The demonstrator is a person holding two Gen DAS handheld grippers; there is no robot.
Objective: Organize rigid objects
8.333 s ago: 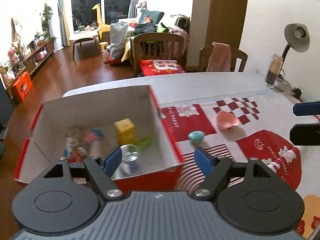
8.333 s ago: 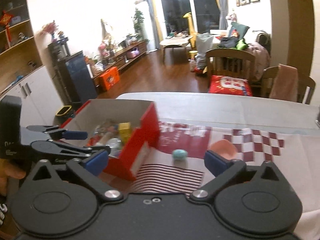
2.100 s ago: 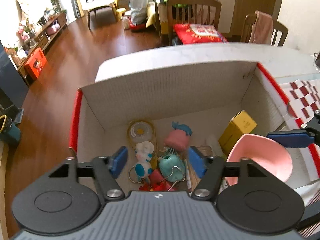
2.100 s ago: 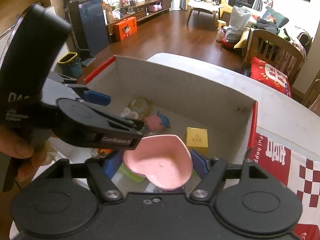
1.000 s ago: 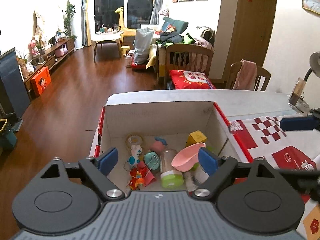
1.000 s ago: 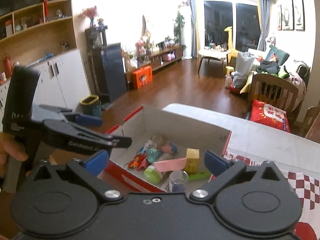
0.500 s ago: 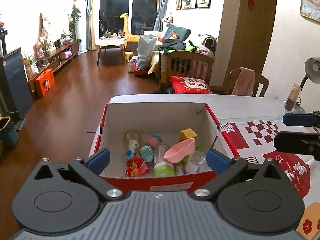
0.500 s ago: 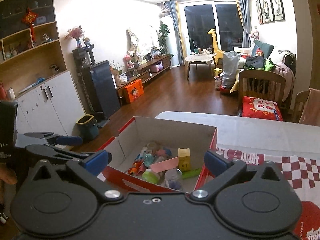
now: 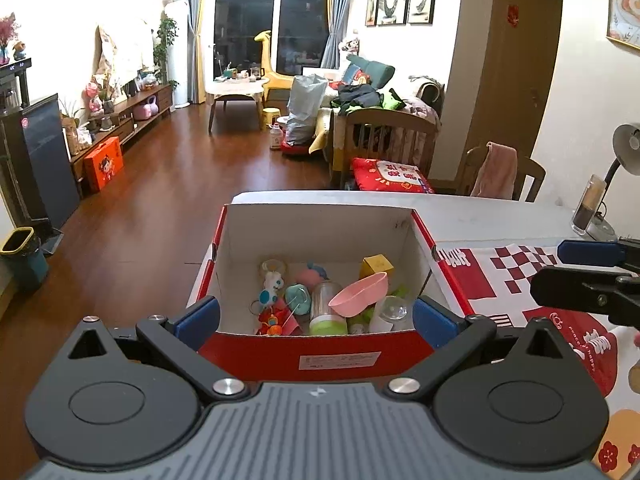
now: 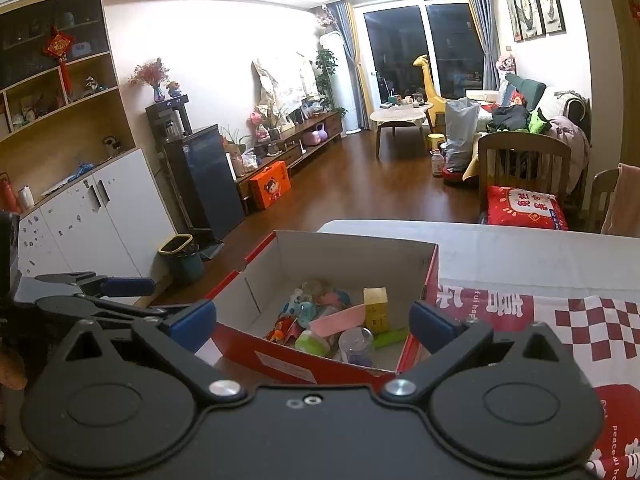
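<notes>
Pink bowl (image 9: pixel 359 294) in box (image 9: pixel 320 350) — light, stiff, slick; pinch rim. Left tongs (image 9: pixel 316 318), right tongs (image 10: pixel 313 322) — wide, empty.

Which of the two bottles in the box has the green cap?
The clear bottle with the green cap, lying left under the pink heart-shaped bowl; the other clear bottle lacks one.

1. The red box (image 9: pixel 320 356) stands open-topped at 12 o'clock from both claws; entry from above is clear.
2. Inside, toys crowd the floor; a tilted pink bowl (image 9: pixel 360 295) lies on top towards 1 o'clock.
3. The box's far half is bare cardboard.
4. At 3 o'clock the surface (image 9: pixel 500 216) and patterned cloth (image 9: pixel 508 276) lie free, bar the right claw (image 9: pixel 592 272).
</notes>
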